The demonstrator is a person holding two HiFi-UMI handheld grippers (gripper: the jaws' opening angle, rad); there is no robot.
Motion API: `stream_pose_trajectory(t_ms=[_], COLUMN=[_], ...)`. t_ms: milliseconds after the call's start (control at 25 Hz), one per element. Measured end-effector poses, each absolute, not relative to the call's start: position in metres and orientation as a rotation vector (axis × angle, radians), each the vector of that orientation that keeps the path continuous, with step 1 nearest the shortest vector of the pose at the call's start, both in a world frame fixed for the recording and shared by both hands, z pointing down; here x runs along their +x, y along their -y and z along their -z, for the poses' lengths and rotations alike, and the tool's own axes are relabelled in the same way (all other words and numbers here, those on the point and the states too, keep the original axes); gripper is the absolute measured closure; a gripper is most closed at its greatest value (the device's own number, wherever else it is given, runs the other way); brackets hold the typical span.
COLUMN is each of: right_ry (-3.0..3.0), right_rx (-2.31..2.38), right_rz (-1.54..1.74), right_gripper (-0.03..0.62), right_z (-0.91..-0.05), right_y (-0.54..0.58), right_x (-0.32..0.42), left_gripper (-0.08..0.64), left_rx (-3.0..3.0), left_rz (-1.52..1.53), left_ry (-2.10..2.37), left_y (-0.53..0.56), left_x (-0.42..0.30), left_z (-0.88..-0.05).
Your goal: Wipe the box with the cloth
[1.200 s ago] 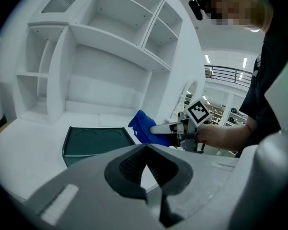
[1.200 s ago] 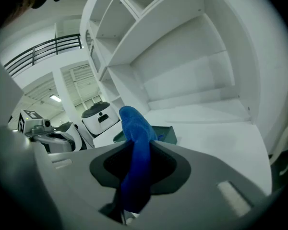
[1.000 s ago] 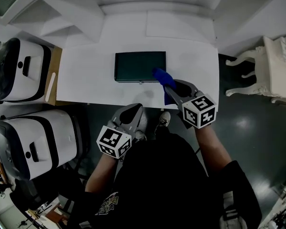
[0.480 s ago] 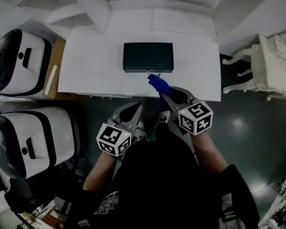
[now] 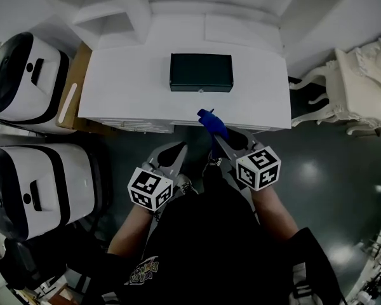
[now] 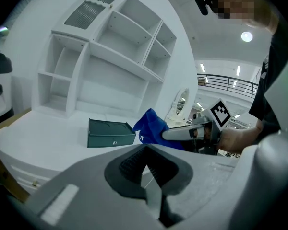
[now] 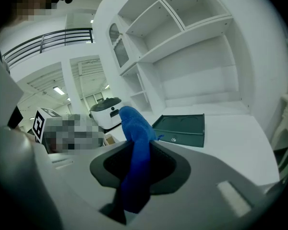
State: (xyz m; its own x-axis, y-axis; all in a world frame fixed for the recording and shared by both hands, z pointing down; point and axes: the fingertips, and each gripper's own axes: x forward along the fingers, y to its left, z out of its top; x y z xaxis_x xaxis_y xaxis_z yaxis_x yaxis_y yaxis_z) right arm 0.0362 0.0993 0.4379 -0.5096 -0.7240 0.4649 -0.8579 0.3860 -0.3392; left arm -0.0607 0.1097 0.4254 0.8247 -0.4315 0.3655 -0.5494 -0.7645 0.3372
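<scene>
Whereas the cloth (image 5: 211,121) touched the box (image 5: 201,72) a second ago, our head view now has it back at the near edge of the table (image 5: 127,94), in the right gripper (image 5: 214,131); the box lies mid-table, long axis left to right, latch toward us, lid shut. Left gripper view: our left gripper (image 6: 145,152) is closed, empty. Right gripper view: jaws clamp the blue cloth.

No word, brand or number can be read anywhere. The only signs are black-and-white square patterns. One is on the marker cube (image 5: 151,189) of the left gripper (image 5: 173,152), another on the cube of the right gripper (image 5: 216,134). The shirt print (image 5: 143,272), nearest the camera, is too small and blurred to read.
</scene>
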Motion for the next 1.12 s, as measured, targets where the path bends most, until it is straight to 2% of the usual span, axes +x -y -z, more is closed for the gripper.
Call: stream_pose_trajectory(t_ms=[1120], right_ry=[2.395], right_rx=[1.492], right_rz=[-0.802], right_gripper=[0.476], right_z=[-0.438], right_y=[-0.141], right_x=[-0.011], left_gripper=[0.56], left_rx=[2.636], left_rz=[-0.35], left_ry=[0.656], left_y=[-0.143], left_x=[-0.099], left_z=[-0.418])
